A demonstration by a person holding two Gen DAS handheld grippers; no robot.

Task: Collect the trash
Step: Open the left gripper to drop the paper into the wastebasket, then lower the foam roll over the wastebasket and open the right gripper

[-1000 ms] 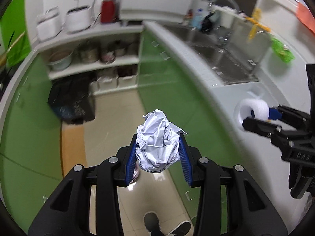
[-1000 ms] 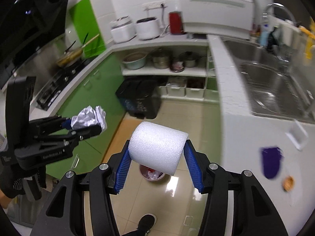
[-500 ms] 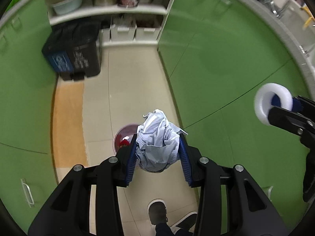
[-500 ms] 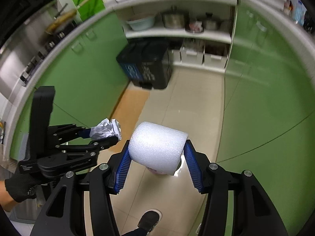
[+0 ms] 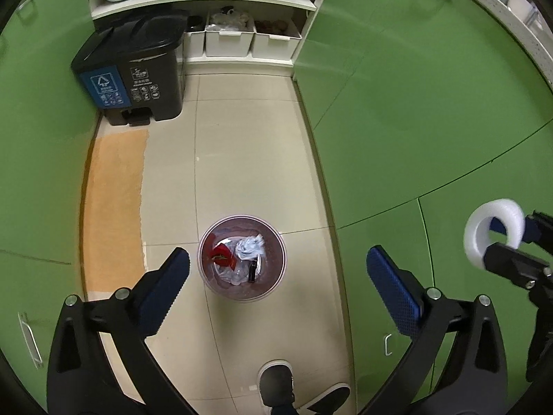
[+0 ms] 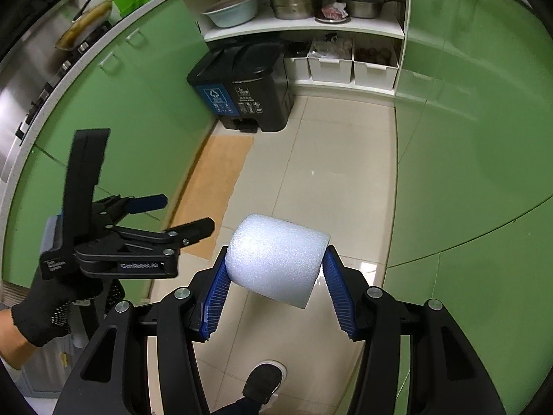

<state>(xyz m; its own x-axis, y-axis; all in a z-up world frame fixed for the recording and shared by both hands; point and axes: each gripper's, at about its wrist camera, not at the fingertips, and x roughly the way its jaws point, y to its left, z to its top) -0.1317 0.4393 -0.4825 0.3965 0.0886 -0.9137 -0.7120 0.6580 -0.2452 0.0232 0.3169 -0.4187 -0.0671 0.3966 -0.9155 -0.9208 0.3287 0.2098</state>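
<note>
Left gripper [image 5: 278,278] is hanging above the small round bin [image 5: 242,257] on the floor, fingers [image 5: 166,283] spread wide and holding nothing. A crumpled white paper wad [image 5: 249,247] is lying inside the bin beside a red wrapper [image 5: 221,255] and a small dark object I cannot identify. Judging by this, the left side's drop is done.

Right gripper [image 6: 273,290] is holding a white foam roll [image 6: 276,257] crosswise, blue fingers [image 6: 216,297] pressing on its two flat ends. The roll is in the air, off to the right of the bin.

Step in hand: getting the foam roll into the bin. Next move calls for bringing the right gripper across until the roll is sitting over the bin mouth, then spreading the fingers. The roll looks nearly as broad as the opening, so centring it will matter; the left gripper probably needs to clear out first.

Views compared:
- Left wrist camera is showing the bin and its contents, plus the roll's hollow end [image 5: 494,233] at far right.
- Right wrist camera is not showing the bin at all; the roll is probably blocking it. It is showing the left gripper [image 6: 188,216] from the side, empty, in a black-gloved hand [image 6: 45,311], and the black pedal bin [image 6: 249,83] near the shelves.
</note>
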